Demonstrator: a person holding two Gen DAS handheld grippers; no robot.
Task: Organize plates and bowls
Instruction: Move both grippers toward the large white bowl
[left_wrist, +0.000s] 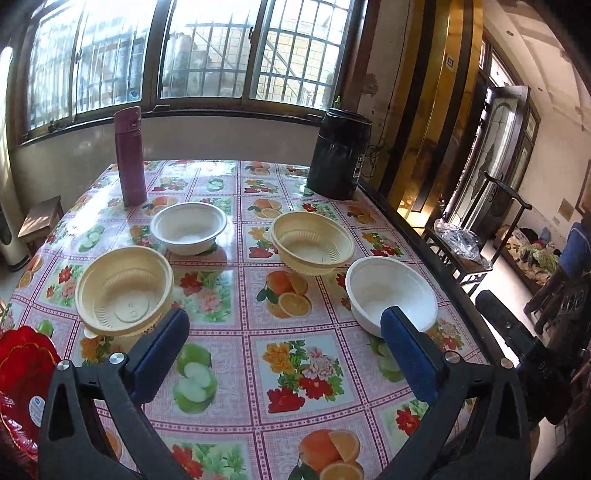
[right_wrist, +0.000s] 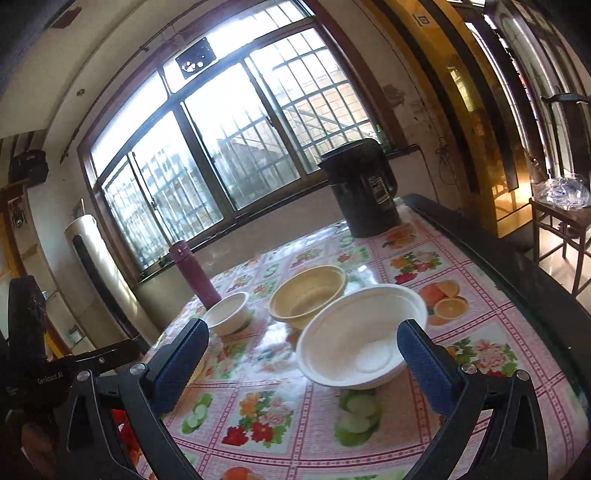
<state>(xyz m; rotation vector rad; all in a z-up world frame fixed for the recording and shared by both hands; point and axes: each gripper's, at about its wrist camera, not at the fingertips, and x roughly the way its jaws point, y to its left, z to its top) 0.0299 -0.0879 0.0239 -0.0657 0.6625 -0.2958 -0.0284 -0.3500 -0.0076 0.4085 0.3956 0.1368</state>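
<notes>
Your table (left_wrist: 229, 350) has a fruit-and-flower cloth and takes up most of both views, with a barred window (left_wrist: 207, 51) behind it. A black kettle (left_wrist: 338, 153) stands at the far right corner and a maroon flask (left_wrist: 129, 155) upright at the far left. Four bowls sit open side up, all apart: near-left yellow bowl (left_wrist: 123, 291), far-left white bowl (left_wrist: 188, 227), far-right yellow bowl (left_wrist: 312, 243), near-right white bowl (left_wrist: 391, 291). A red plate (left_wrist: 22, 373) shows at the left edge of the left wrist view, partly cut off. Your left claw (left_wrist: 286, 325) is spread wide and released, nothing between the pads; its left pad overlaps the near yellow bowl's rim in view, its right pad the near white bowl, contact unclear. Your right claw (right_wrist: 301, 341) is also wide open and empty, and the near white bowl (right_wrist: 360, 338) lies just ahead, between the blue pads (right_wrist: 421, 369) in view but ungripped. Beyond it sit the yellow bowl (right_wrist: 308, 295) and the small white bowl (right_wrist: 227, 312).
</notes>
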